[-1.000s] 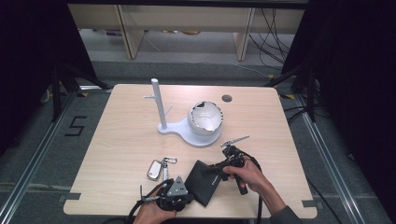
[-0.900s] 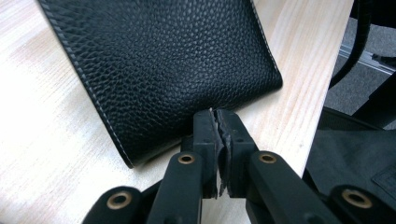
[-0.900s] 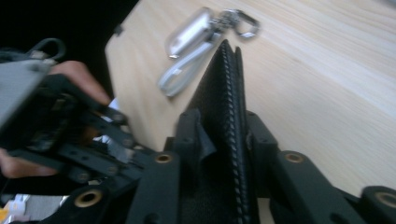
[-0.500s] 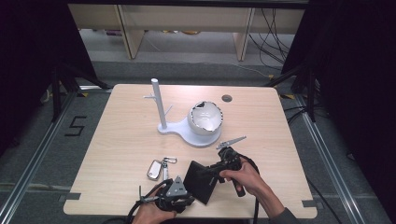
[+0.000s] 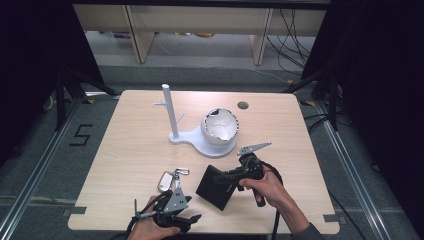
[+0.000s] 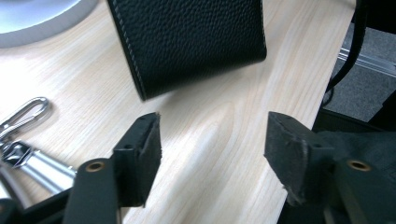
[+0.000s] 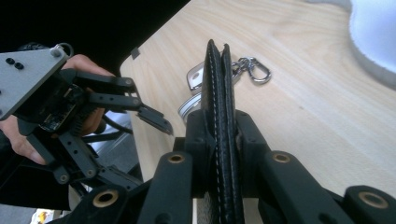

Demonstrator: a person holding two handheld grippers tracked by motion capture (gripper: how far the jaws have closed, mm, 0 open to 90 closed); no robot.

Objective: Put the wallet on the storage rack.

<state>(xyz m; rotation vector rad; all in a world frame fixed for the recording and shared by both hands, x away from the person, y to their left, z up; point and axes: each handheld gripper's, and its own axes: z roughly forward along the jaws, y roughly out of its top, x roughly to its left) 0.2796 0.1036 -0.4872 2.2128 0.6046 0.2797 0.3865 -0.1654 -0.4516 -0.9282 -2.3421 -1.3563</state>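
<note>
A black leather wallet (image 5: 216, 187) hangs tilted just above the front of the table, and my right gripper (image 5: 235, 176) is shut on its edge. The right gripper view has the folded wallet (image 7: 218, 84) pinched edge-on between both pads of my right gripper (image 7: 219, 126). My left gripper (image 5: 192, 218) sits at the table's front edge, left of the wallet. Its jaws have just been opening and nothing is between them. In the left gripper view my left gripper (image 6: 212, 126) stands wide, with the wallet (image 6: 187, 42) a short way ahead of it, apart from the pads.
A bunch of keys with a snap hook (image 5: 169, 179) lies left of the wallet. Behind it is a white stand (image 5: 170, 112) with an upright post and a white bowl-shaped piece (image 5: 219, 125) on its base. The table's front edge (image 5: 250, 231) is close under both hands.
My left gripper has opened, let go of the wallet's near corner and drawn back a little. The right gripper has lifted the wallet slightly, still gripping it.
</note>
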